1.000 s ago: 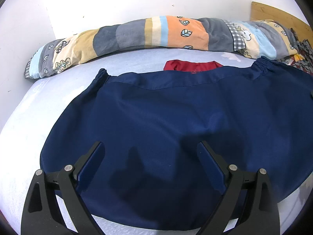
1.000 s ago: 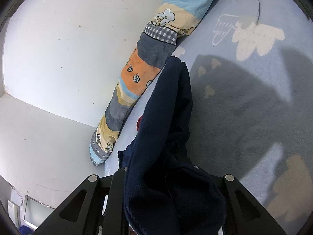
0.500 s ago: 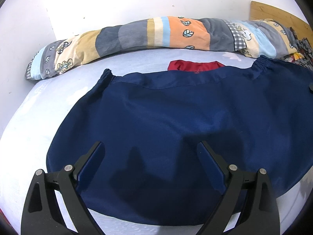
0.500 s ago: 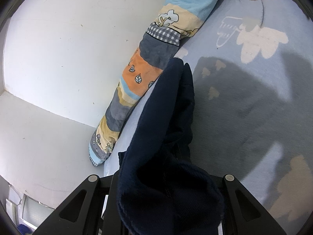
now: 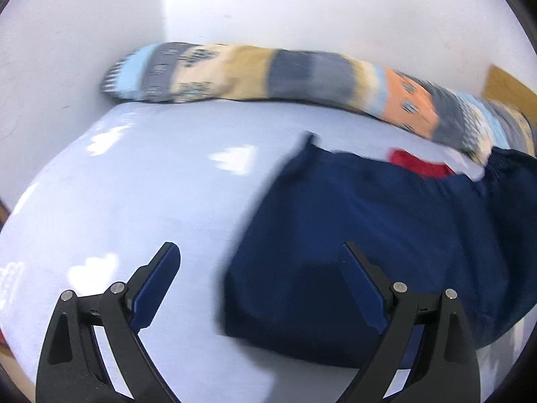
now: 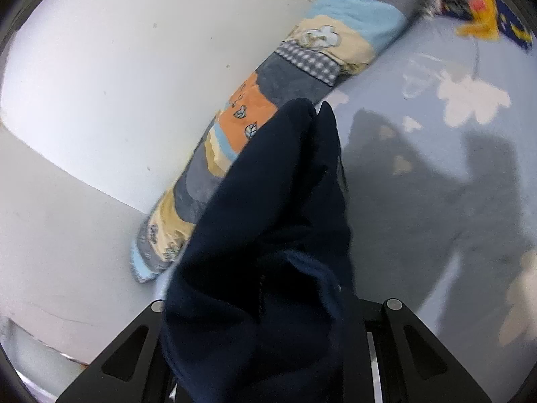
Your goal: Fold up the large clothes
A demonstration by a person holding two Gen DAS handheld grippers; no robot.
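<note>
A large navy blue garment (image 5: 369, 235) lies spread on the pale blue bed sheet (image 5: 151, 184), filling the right half of the left wrist view. My left gripper (image 5: 261, 288) is open and empty, hovering over the garment's left edge, its left finger over bare sheet. My right gripper (image 6: 265, 329) is shut on a bunched part of the same navy garment (image 6: 268, 218), which drapes over and hides its fingers and rises up the middle of the right wrist view.
A long patchwork bolster (image 5: 302, 77) lies along the white wall at the back and shows in the right wrist view (image 6: 285, 77). A red cloth (image 5: 419, 164) peeks out behind the garment. Colourful clothes (image 6: 480, 10) lie at the far right.
The left gripper has swung left, so the garment now sits to the right and bare sheet shows on the left; the view is motion blurred. The right gripper still holds the bunched fabric.
</note>
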